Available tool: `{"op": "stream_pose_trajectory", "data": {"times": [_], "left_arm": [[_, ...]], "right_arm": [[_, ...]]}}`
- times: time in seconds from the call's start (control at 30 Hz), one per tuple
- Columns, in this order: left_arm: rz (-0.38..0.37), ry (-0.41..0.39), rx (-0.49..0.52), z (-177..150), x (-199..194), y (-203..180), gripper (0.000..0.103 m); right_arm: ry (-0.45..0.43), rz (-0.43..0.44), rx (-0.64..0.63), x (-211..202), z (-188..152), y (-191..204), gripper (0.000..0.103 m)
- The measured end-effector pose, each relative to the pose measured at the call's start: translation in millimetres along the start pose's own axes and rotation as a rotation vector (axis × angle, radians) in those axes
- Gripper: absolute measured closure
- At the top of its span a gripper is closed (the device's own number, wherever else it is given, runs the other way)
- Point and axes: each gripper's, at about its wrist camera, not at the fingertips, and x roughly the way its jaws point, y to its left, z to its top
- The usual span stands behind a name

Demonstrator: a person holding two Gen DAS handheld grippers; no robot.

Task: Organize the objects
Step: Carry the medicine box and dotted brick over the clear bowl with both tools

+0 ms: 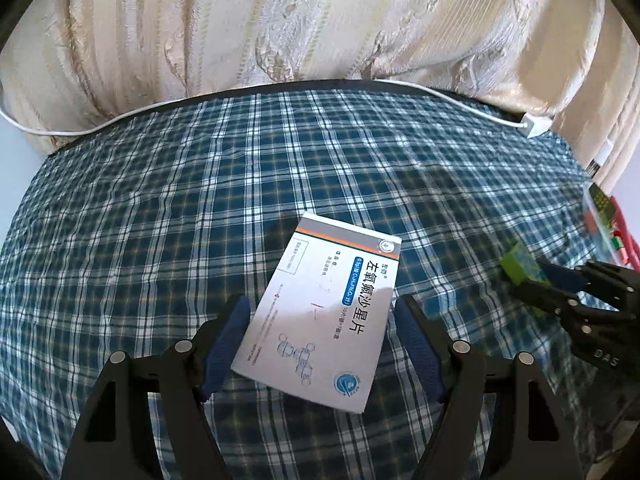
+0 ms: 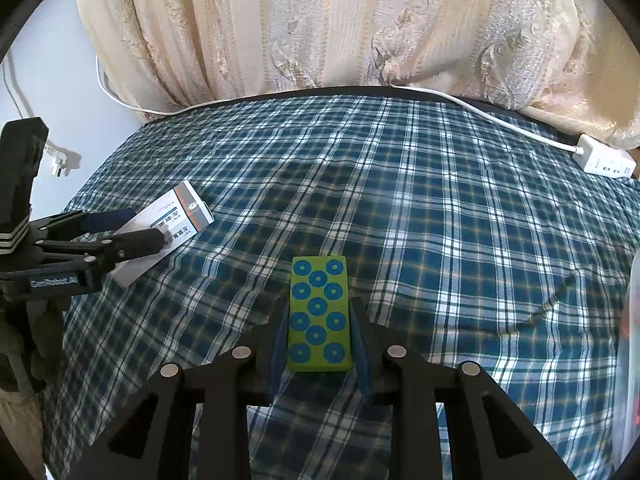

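Note:
A white medicine box (image 1: 320, 312) with blue print lies askew on the blue plaid cloth (image 1: 160, 220). My left gripper (image 1: 322, 304) stands open around it. The left pad (image 1: 230, 340) is close along the box's left edge, and a gap shows at the right pad (image 1: 418, 344). The right wrist view shows that box (image 2: 180, 210) at the left, with the left gripper (image 2: 148, 226) over it. My right gripper (image 2: 320, 306) is shut on a green box with blue rings (image 2: 318, 312), held flat above the cloth. From the left wrist view, the green box (image 1: 520, 268) sits at the right in the right gripper (image 1: 560, 280).
A cream curtain (image 2: 320, 20) hangs behind the table. A white power strip (image 2: 604, 160) and its cable (image 2: 480, 114) lie along the far edge. A clear plastic container (image 1: 608, 224) with red and green items stands at the right edge. A white plug (image 2: 60, 164) hangs at the left wall.

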Motion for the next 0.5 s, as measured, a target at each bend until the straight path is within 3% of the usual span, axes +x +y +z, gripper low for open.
{"op": "stream_pose_trajectory", "data": {"times": [0.5], "left_arm": [[0.114,-0.006,0.036,2.9,11.9,-17.1,0.031]], "right_arm": [[-0.017,-0.018,-0.023,-1.1,-2.2,3.8,0.072]]}}
